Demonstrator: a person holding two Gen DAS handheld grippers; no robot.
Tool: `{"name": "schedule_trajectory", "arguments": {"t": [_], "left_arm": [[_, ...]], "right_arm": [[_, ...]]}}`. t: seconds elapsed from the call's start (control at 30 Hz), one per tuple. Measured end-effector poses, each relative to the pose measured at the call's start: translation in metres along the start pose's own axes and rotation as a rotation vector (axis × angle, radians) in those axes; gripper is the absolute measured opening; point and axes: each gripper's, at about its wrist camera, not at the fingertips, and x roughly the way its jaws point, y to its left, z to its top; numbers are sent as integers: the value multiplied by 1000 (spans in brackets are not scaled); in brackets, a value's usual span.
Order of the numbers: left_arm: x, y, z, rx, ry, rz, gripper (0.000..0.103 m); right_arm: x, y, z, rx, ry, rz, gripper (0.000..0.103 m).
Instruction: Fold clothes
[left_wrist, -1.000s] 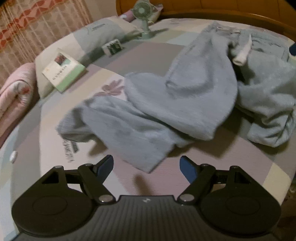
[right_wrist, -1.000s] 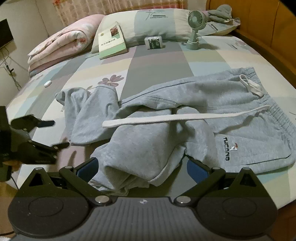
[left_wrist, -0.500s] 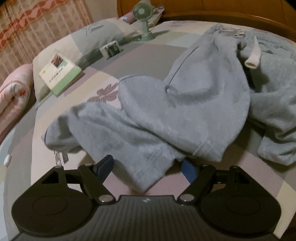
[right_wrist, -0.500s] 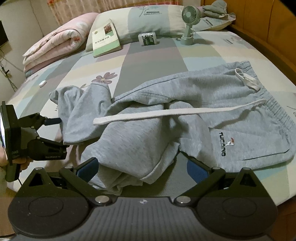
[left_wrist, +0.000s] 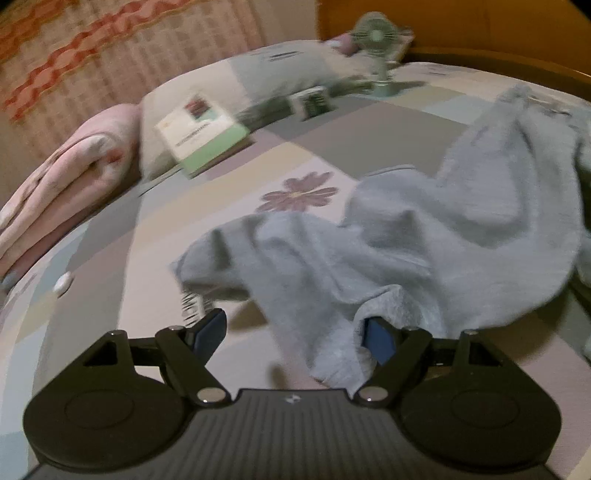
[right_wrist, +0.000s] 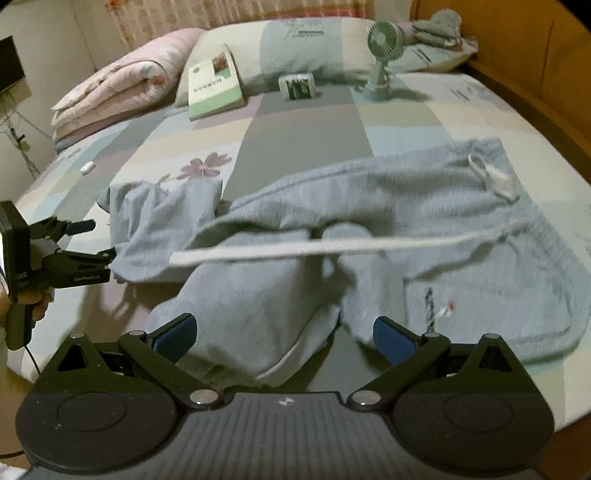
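Grey sweatpants (right_wrist: 369, 229) lie rumpled across the bed (right_wrist: 303, 122), one leg bunched at the left, a white drawstring (right_wrist: 332, 247) over the middle. The left gripper (left_wrist: 293, 332) is wide open with a cuff between its fingers, nothing pinched. Only the right gripper's (right_wrist: 282, 330) view, fingers also spread and empty over the other leg, shows the waistband and a hand (right_wrist: 37, 306).

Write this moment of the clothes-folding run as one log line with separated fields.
stage: reaching for leg ends | left gripper: jaws open, cuff between | right gripper: jaws open, cloth between | grey sweatpants: crumpled on bed, unfolded
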Motion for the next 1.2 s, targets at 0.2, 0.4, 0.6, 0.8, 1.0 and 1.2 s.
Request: {"name": "schedule_trajectory", "arguments": {"t": [0.2, 0.4, 0.6, 0.8, 1.0, 1.2], "left_arm": [[-11, 7, -4, -38, 26, 2, 80], [-39, 1, 0, 46, 69, -37, 80], [-51, 9, 49, 59, 55, -139, 81], [-4, -36, 116, 179, 26, -305, 81], [67, -102, 166, 256, 53, -480, 81], [124, -138, 182, 238, 115, -612, 80]], "right_arm": [[-5, -26, 40, -180, -78, 52, 101], [18, -64, 86, -269, -59, 86, 97], [45, -89, 105, -249, -72, 132, 97], [66, -105, 101, -187, -83, 207, 97], [54, -117, 83, -149, -111, 255, 97], [40, -125, 63, -132, -161, 309, 97]]}}
